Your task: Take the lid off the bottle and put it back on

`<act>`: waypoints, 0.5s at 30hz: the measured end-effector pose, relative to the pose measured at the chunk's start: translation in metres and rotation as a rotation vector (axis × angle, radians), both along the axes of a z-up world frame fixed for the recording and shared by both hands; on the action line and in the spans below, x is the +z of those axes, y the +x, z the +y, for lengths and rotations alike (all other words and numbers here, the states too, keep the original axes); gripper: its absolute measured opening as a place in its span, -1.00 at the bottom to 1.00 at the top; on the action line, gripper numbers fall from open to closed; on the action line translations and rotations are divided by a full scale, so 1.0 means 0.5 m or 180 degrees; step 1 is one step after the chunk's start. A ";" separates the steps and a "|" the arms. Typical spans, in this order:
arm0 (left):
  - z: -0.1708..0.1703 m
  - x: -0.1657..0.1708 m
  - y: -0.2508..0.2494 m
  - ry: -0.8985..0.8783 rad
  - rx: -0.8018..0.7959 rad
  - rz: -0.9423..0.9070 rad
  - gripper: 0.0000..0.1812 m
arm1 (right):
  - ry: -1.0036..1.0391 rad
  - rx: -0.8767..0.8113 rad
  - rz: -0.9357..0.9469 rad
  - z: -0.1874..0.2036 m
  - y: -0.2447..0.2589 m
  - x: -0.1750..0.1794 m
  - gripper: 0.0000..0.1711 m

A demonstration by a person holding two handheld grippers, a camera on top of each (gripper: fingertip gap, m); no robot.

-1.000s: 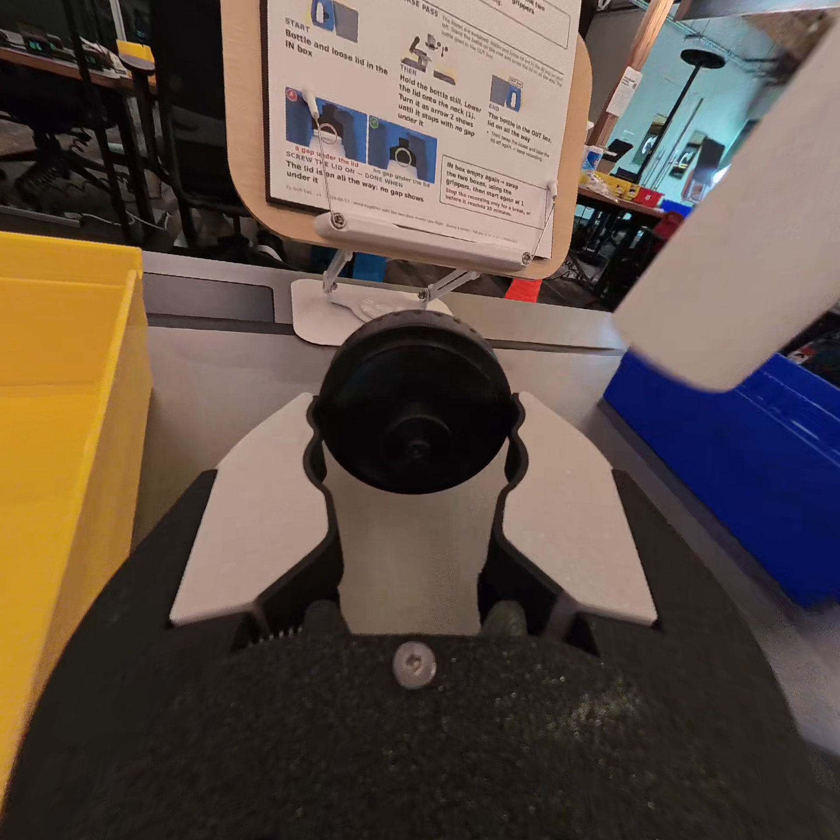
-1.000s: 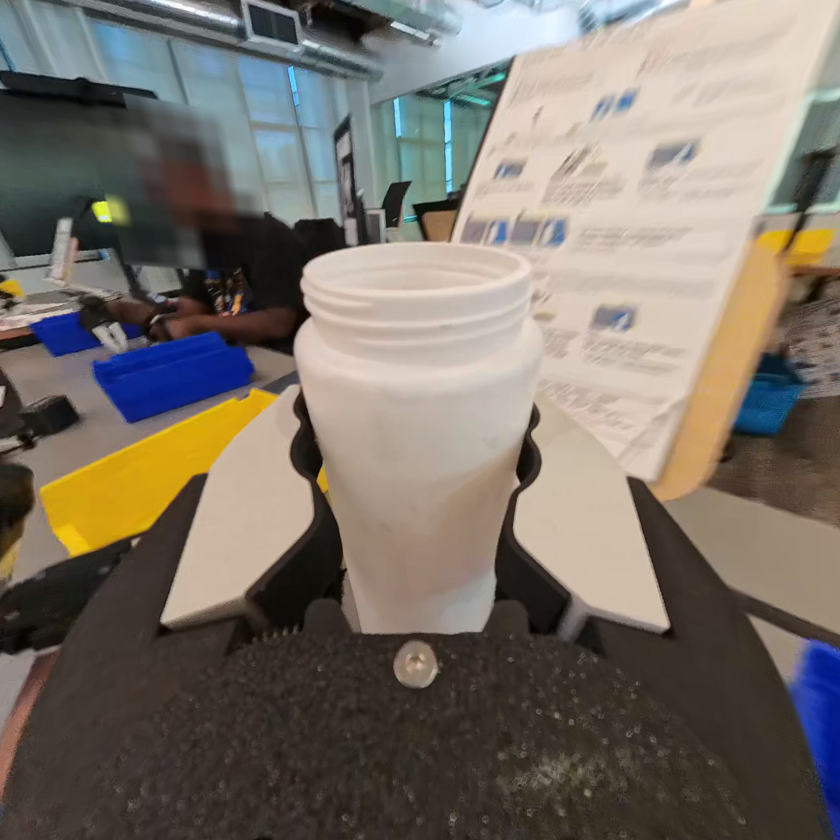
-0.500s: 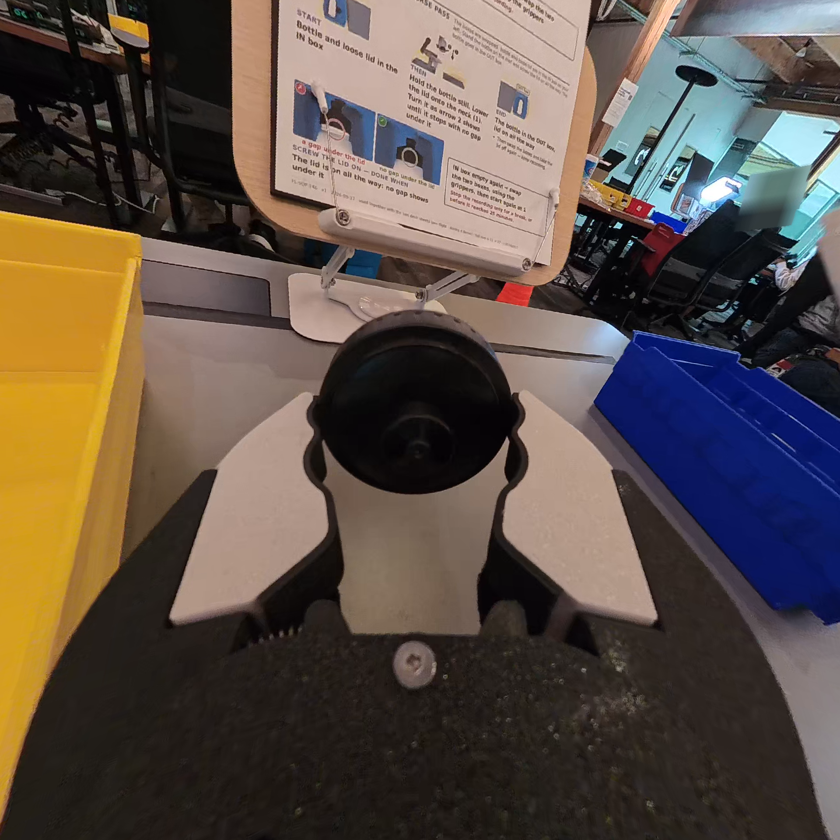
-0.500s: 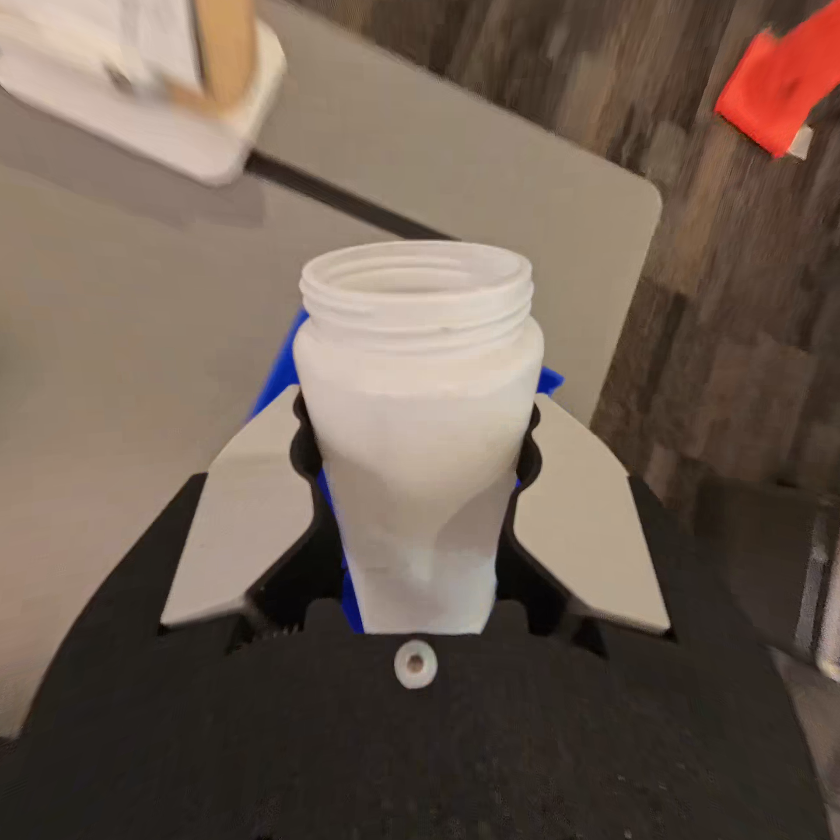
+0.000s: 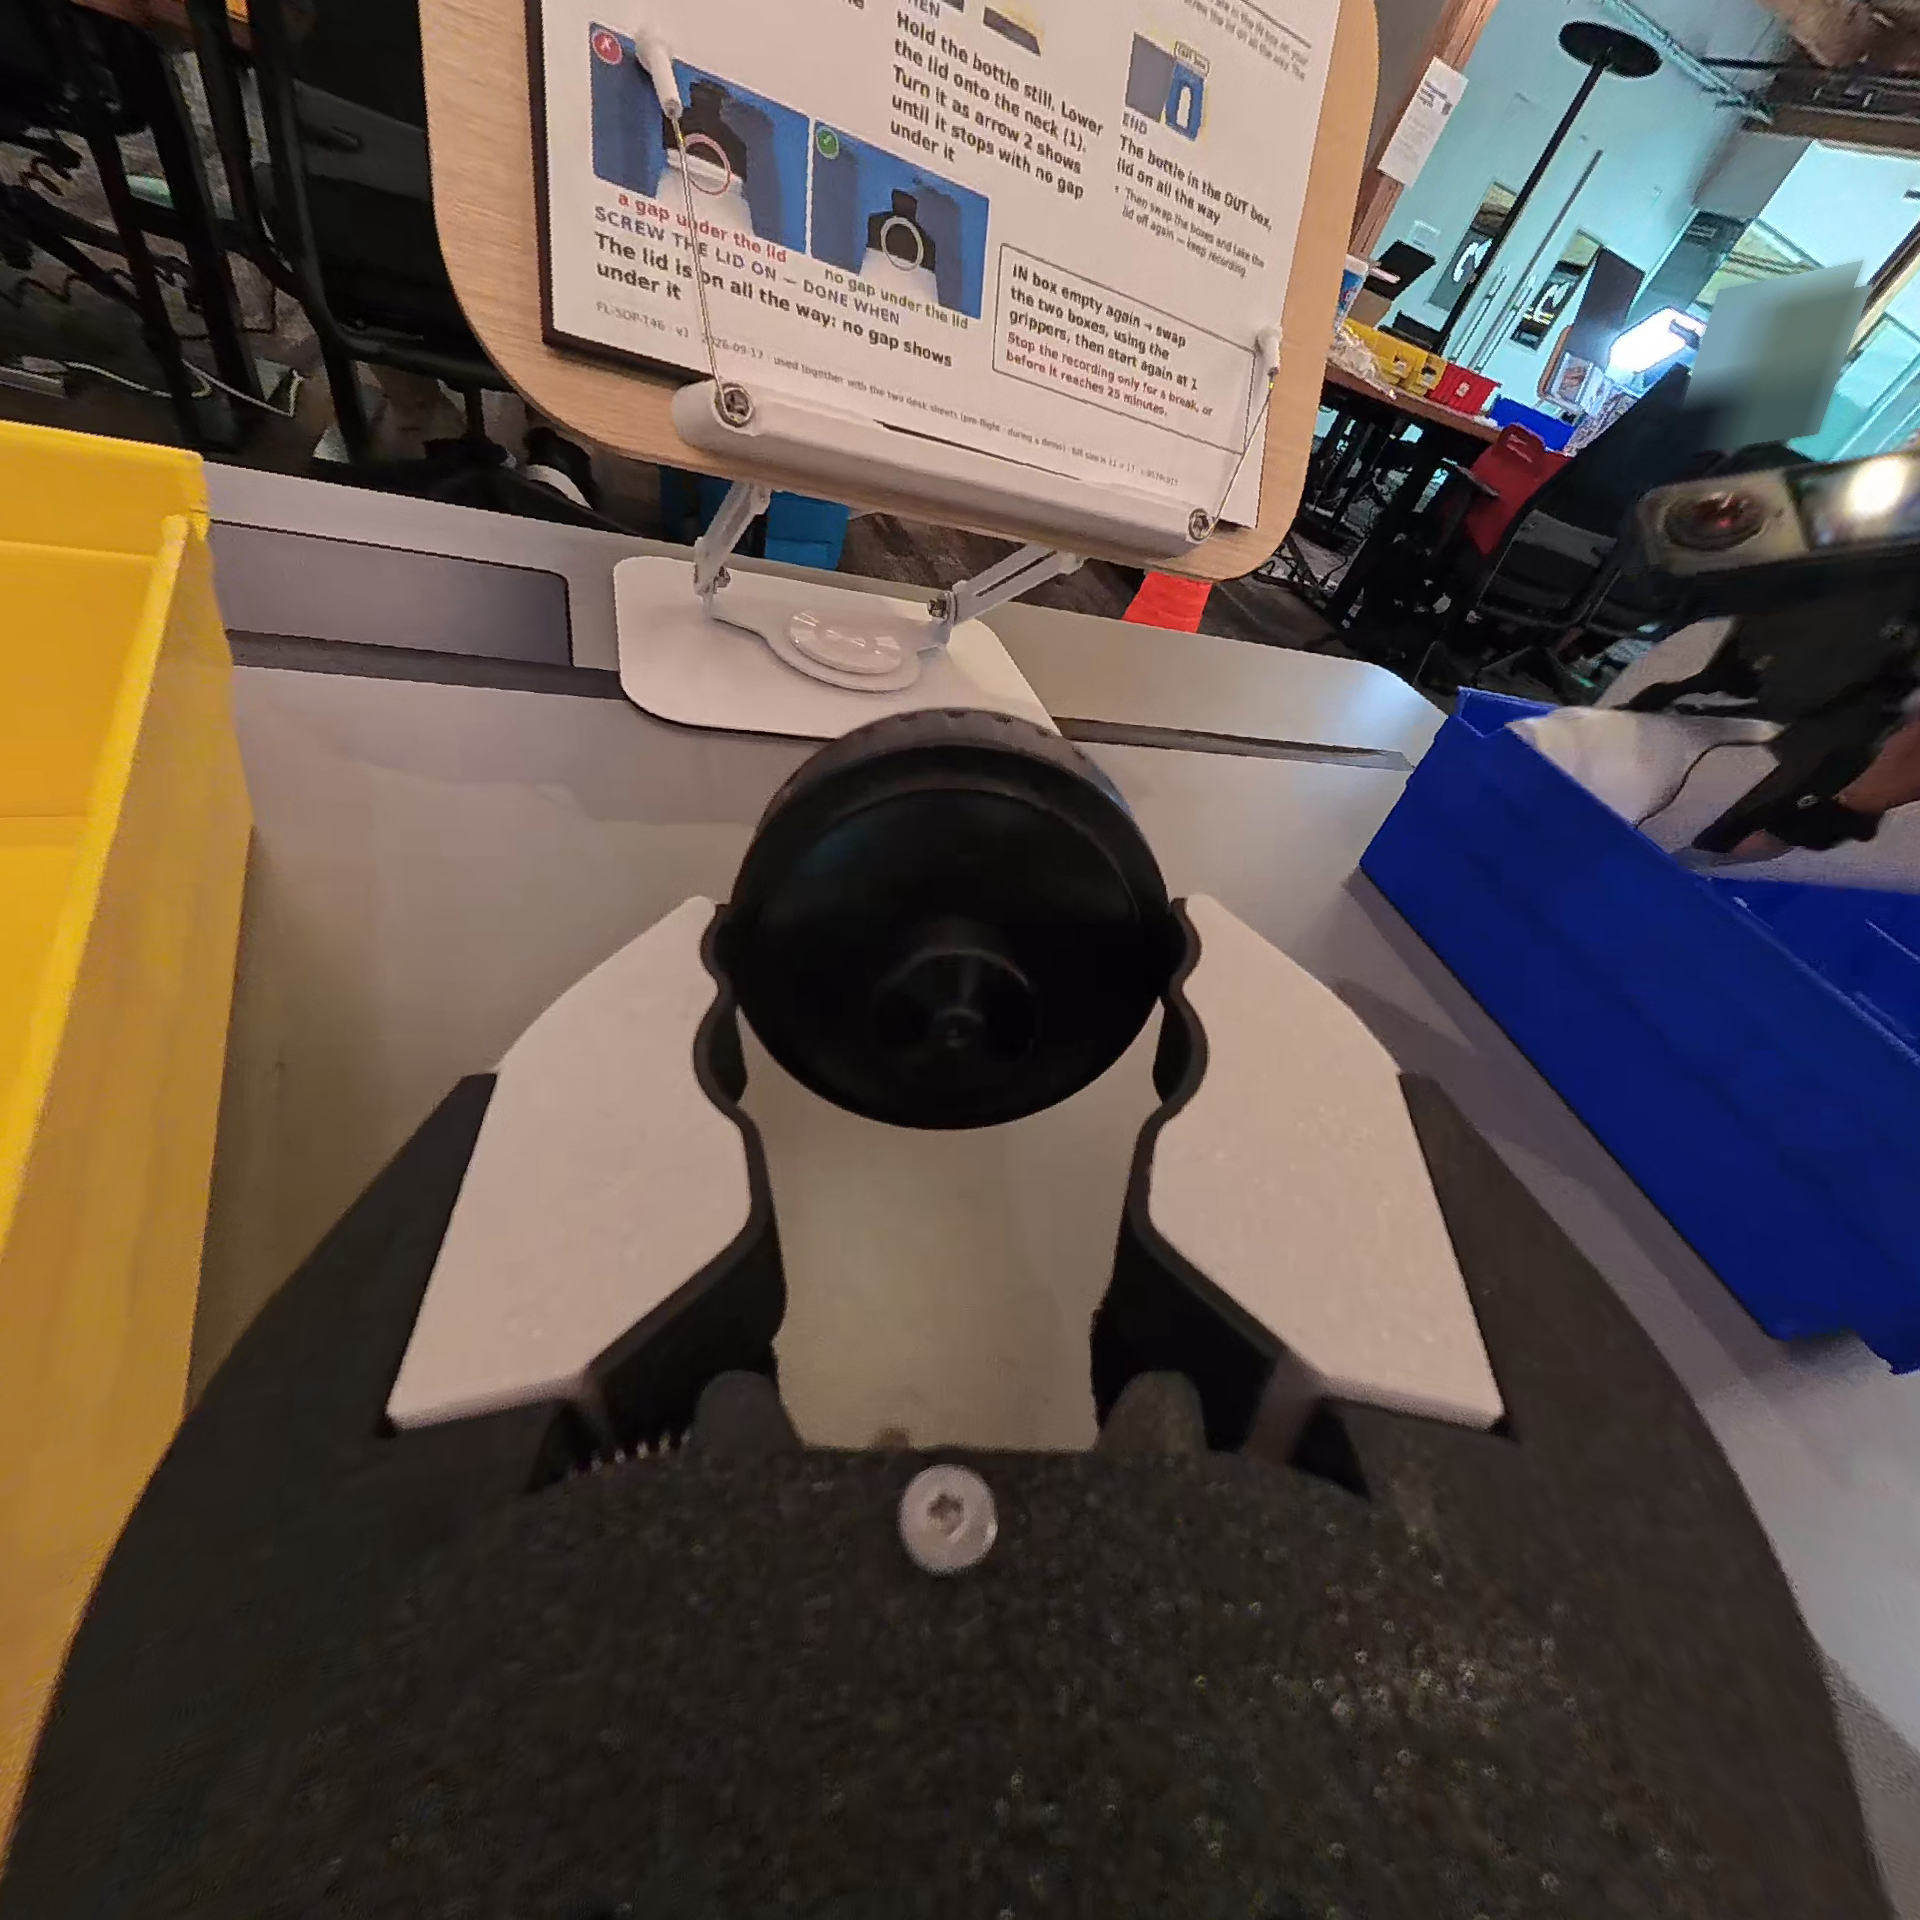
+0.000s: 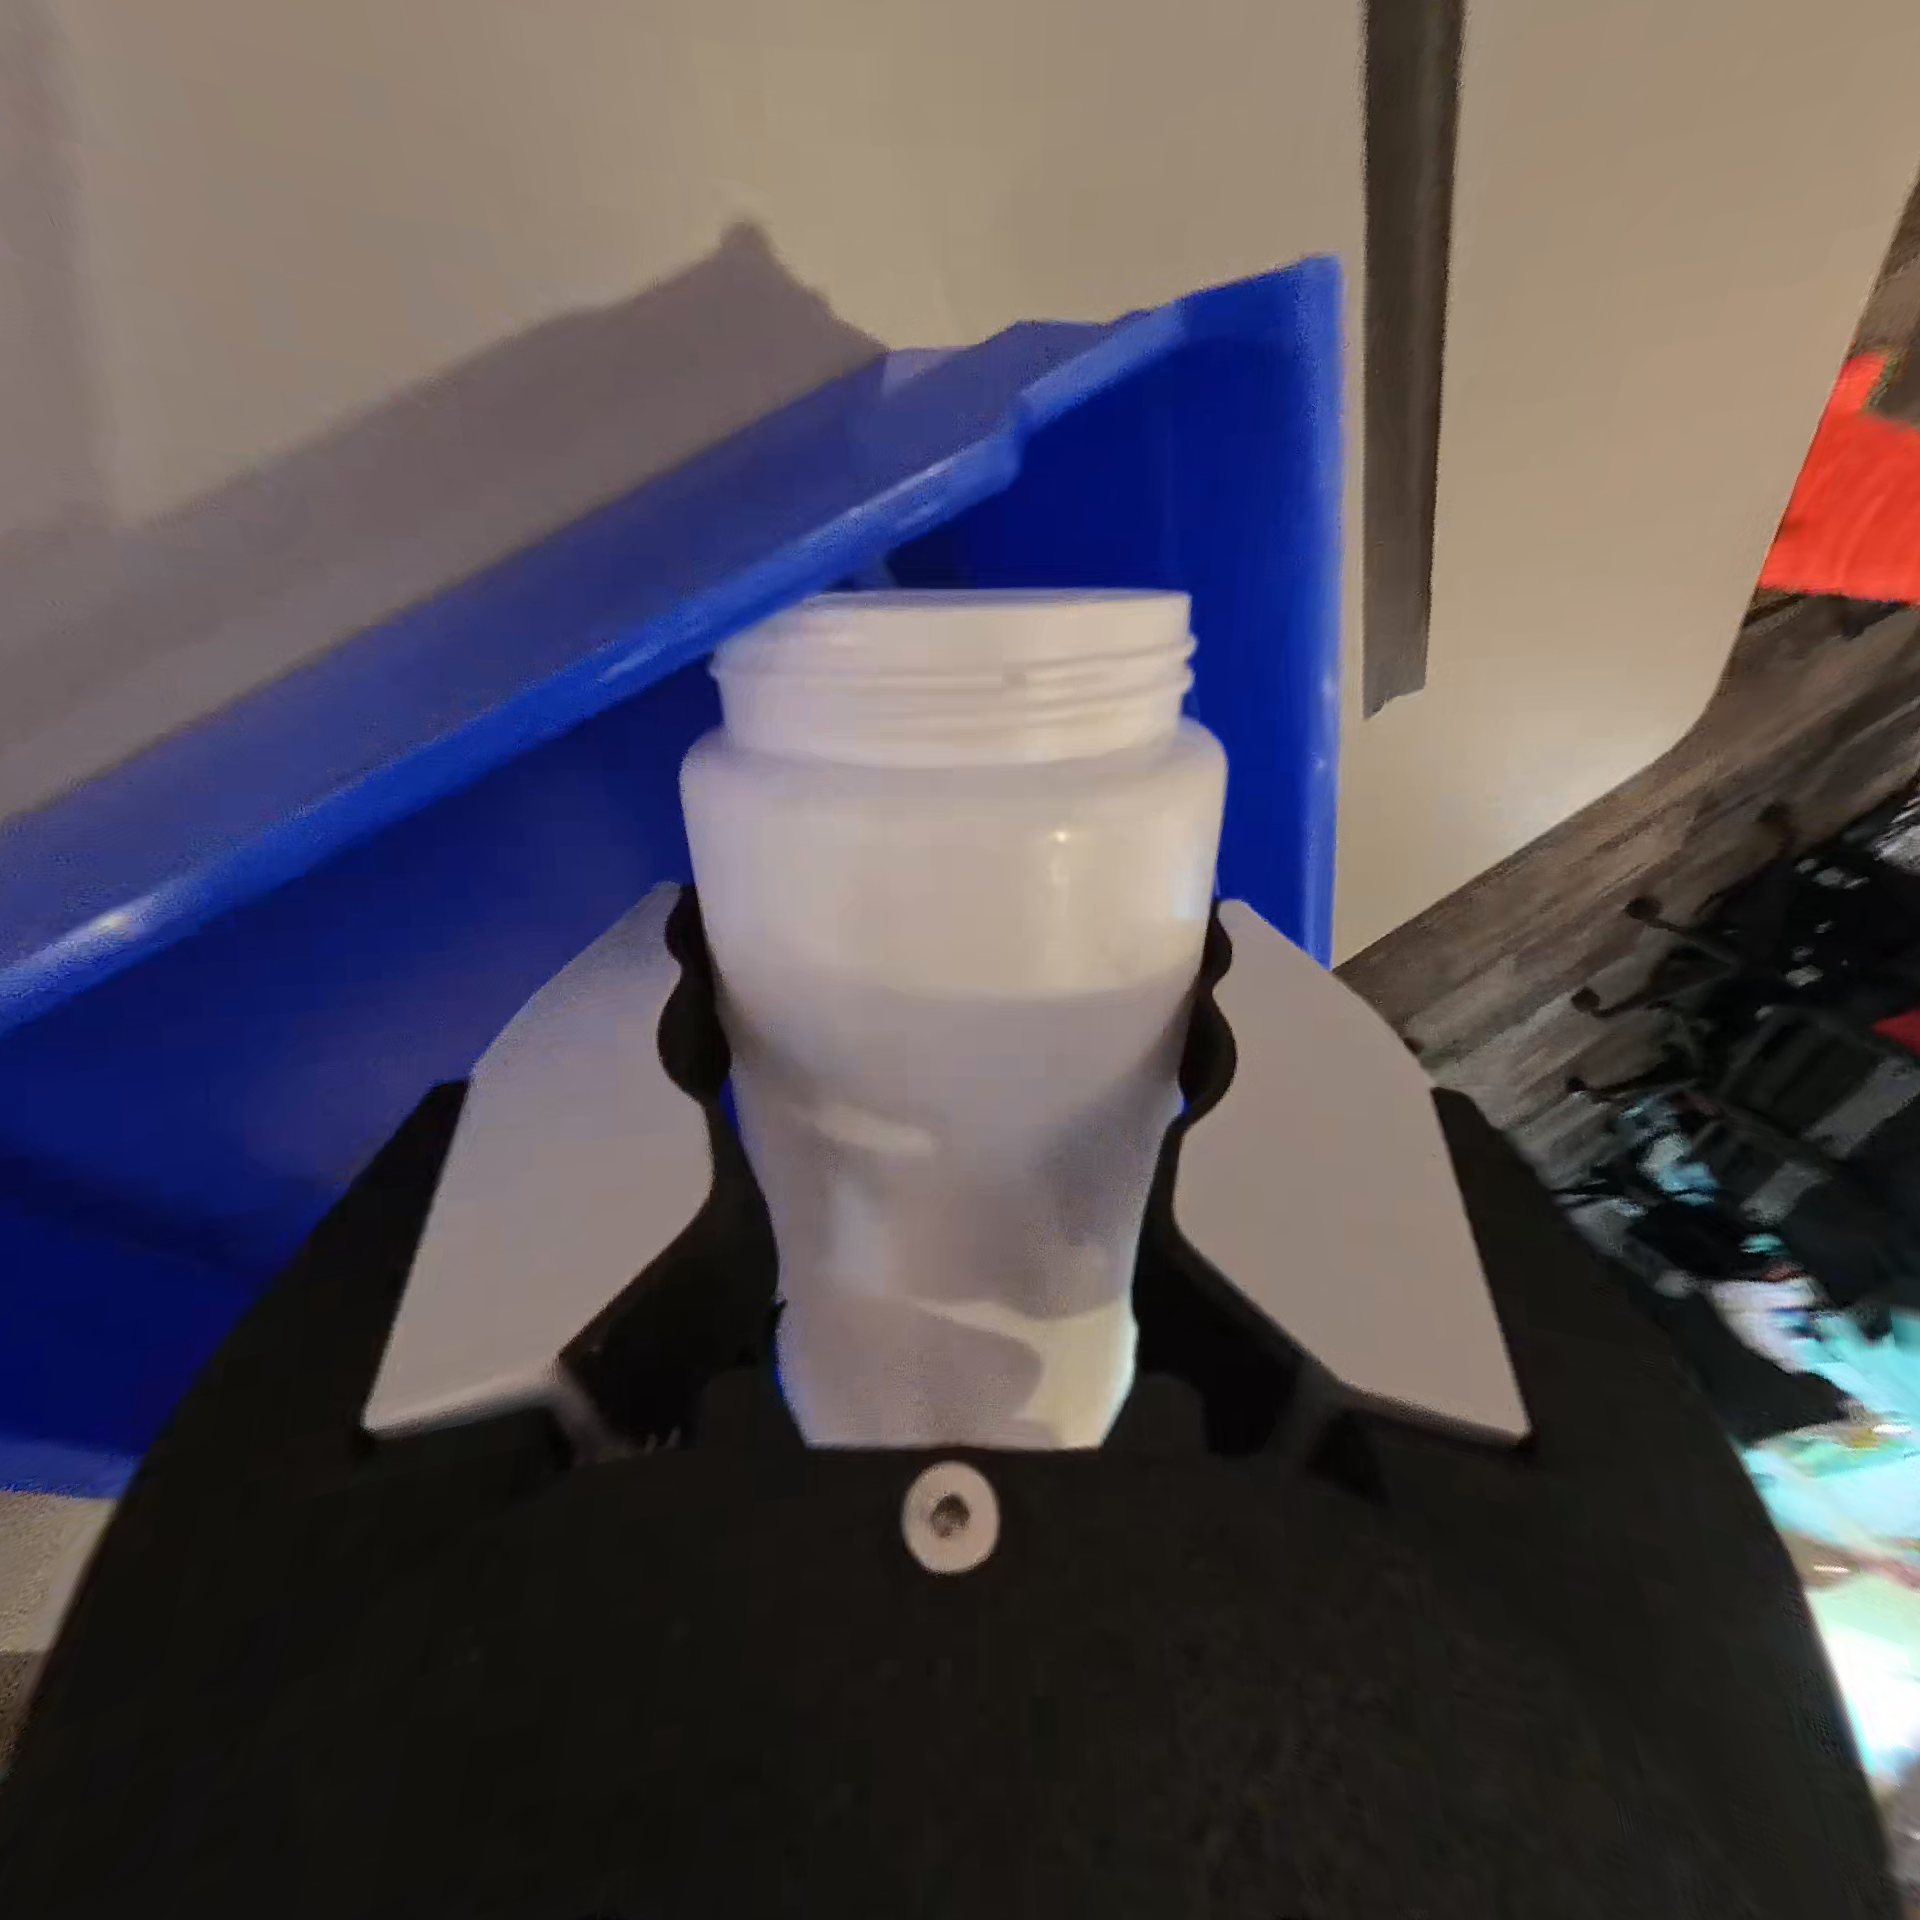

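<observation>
One lid (image 5: 948, 925), black. One bottle (image 6: 951, 935), white, uncapped. Two grippers: left (image 5: 948, 997), right (image 6: 948, 987). One yellow bin (image 5: 94, 831). One blue bin (image 5: 1662, 1060). One board (image 5: 894, 208) on one stand (image 5: 821, 644). One table (image 5: 468, 831).

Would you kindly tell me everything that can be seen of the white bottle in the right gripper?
The white bottle is matt, slightly translucent plastic with a wide, open, threaded neck and rounded shoulders; no lid is on it. The right gripper is clamped on its body, its black pads against both sides, and the lower body looks dented. Its mouth points away from the camera, in front of a blue bin.
</observation>
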State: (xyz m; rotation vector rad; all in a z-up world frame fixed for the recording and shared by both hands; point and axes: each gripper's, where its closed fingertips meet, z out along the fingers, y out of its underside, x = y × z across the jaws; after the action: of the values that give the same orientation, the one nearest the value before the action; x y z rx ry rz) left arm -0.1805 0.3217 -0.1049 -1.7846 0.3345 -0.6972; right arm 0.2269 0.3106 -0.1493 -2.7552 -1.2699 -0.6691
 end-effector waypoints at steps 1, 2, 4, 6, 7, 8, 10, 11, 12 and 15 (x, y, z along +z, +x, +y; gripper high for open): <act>-0.001 0.000 0.002 -0.0003 -0.0016 0.0003 -0.15 | -0.0038 0.0169 -0.0109 0.002 0.006 -0.010 0.02; -0.002 0.000 0.004 -0.0002 -0.0026 0.0011 -0.15 | -0.0084 0.0362 -0.0174 0.003 0.007 -0.023 0.02; -0.004 -0.002 0.006 0.0001 -0.0043 0.0041 -0.15 | -0.0194 0.0694 -0.0285 0.001 0.002 -0.054 0.02; -0.005 -0.005 0.007 0.0001 -0.0055 0.0071 -0.15 | -0.0206 0.0982 -0.0606 0.010 0.011 -0.073 0.01; -0.005 -0.007 0.007 -0.0006 -0.0059 0.0085 -0.15 | -0.0165 0.1096 -0.0755 0.015 0.013 -0.073 0.01; -0.005 -0.010 0.008 -0.0023 -0.0068 0.0096 -0.15 | -0.0142 0.1199 -0.0774 0.017 0.007 -0.071 0.01; -0.003 -0.015 0.008 -0.0066 -0.0077 0.0094 -0.15 | -0.0067 0.1392 -0.0782 0.017 -0.014 -0.038 0.01; -0.002 -0.016 0.008 -0.0088 -0.0084 0.0084 -0.15 | 0.0060 0.1477 -0.0834 0.022 -0.025 -0.002 0.08; -0.001 -0.018 0.008 -0.0113 -0.0091 0.0075 -0.15 | 0.0248 0.1484 -0.0884 0.027 -0.036 0.045 0.10; 0.000 -0.023 0.010 -0.0167 -0.0116 0.0059 -0.15 | 0.0987 0.1196 -0.0665 0.016 -0.077 0.209 0.12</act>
State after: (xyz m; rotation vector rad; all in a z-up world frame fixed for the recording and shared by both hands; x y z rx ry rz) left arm -0.1756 0.3217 -0.1164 -1.8395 0.3649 -0.7213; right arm 0.1882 0.3188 -0.0448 -2.1684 -1.5159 -1.0306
